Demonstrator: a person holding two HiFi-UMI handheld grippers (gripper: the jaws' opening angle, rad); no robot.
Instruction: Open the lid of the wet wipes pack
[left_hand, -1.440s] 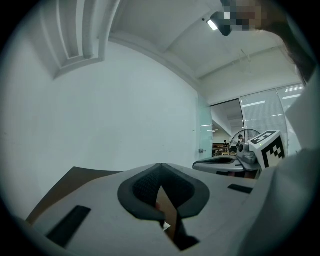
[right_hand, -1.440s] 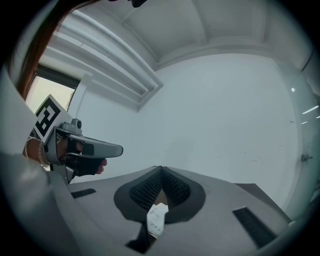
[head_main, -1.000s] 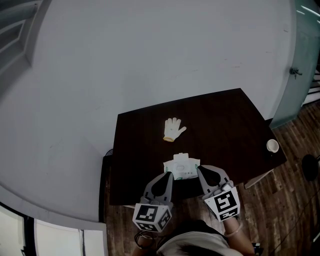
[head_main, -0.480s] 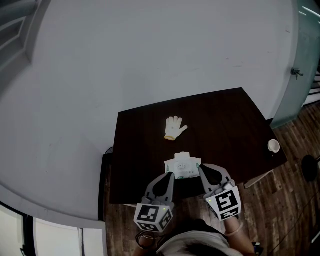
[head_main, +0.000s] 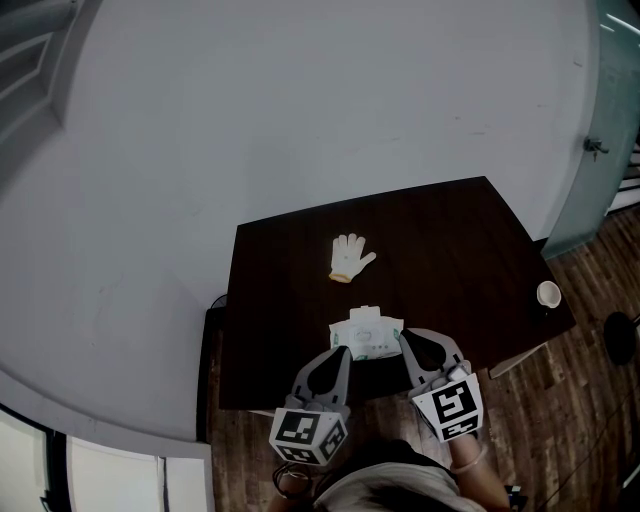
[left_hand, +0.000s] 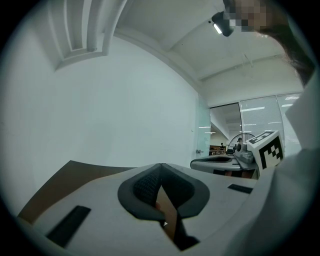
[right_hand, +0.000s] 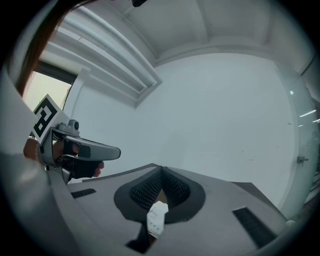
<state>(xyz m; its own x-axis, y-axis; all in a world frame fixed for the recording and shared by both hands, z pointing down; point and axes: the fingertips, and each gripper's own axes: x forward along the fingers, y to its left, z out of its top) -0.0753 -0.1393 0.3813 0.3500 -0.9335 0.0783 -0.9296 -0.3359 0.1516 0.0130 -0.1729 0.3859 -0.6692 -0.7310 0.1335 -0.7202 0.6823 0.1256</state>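
Wet wipes pack (head_main: 366, 335), near edge of dark surface (head_main: 450, 250); left hand-held gripper (head_main: 341, 351) and right hand-held gripper (head_main: 404, 339) flank it, jaws together. White glove (head_main: 348, 256) farther off.

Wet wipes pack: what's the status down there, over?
Left tongs and right tongs shut, flanking the white-and-green wet wipes pack at the near edge of the dark wooden table. Lid state unreadable. White fabric glove lies beyond, not in the way.

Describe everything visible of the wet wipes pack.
The wet wipes pack is a soft white and pale green pouch lying flat on the dark table near its front edge. A white flap sticks out at its far side; whether it is the lid is unclear. The left gripper and right gripper flank it; contact cannot be told.
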